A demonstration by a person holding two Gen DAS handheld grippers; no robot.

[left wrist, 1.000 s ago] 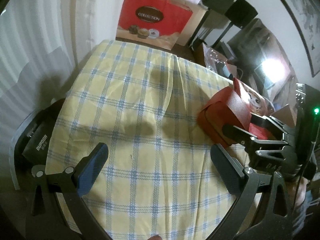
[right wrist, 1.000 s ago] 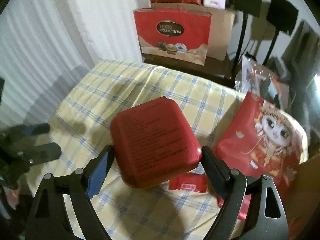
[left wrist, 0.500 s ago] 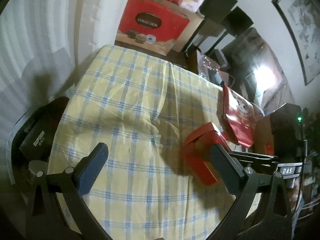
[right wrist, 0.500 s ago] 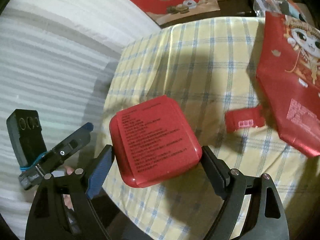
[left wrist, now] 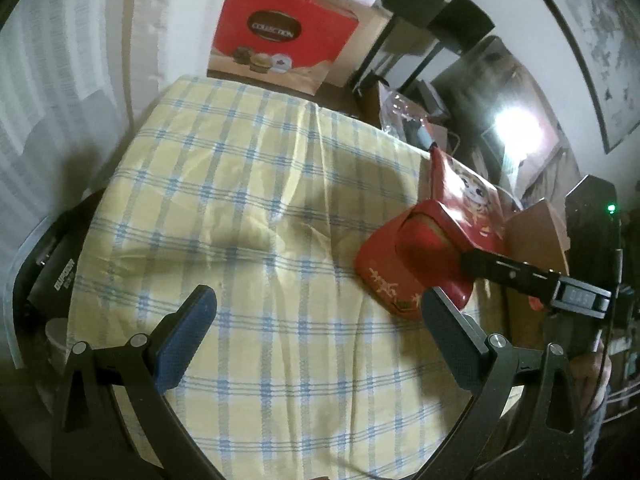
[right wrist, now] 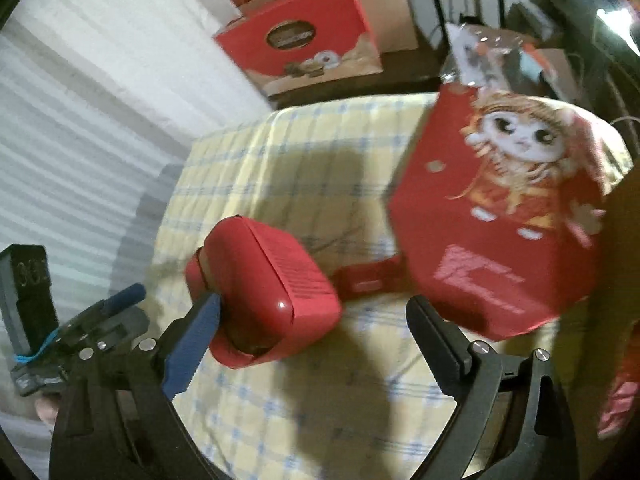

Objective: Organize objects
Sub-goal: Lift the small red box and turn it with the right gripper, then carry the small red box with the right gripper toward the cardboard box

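Red, glossy and rounded at the corners: small box (right wrist: pixel 272 292), tipped up on one edge on the yellow-and-blue checked cloth (left wrist: pixel 240 200) of the table, toward its right side. Sitting between the fingers of the right gripper (right wrist: pixel 314 304), jaws opening; blue pad just at the box's near side, dark finger well clear of the other, so no clamp on it. Flanked by a small red sachet (right wrist: pixel 364 280) just beside it and, beyond that, a big red pouch with a cartoon cat (right wrist: pixel 500 220) standing at the table's edge.

Judged as a release in progress. To do it well:
- Finish spreading the jaws before drawing back, so neither pad drags the box along.
- Mind the tilt: likely to flop flat once free, so lift away straight and slowly rather than sideways.
- Steer clear of the sachet and the pouch; a nudge could push the pouch off the edge.
- Check for a settled, flat rest before moving on.

Left gripper (left wrist: pixel 316 296) poised over bare cloth, fingers wide apart, nothing between them; best held there, out of the way. Farther off, a red chocolate carton (left wrist: pixel 280 36) behind the table.
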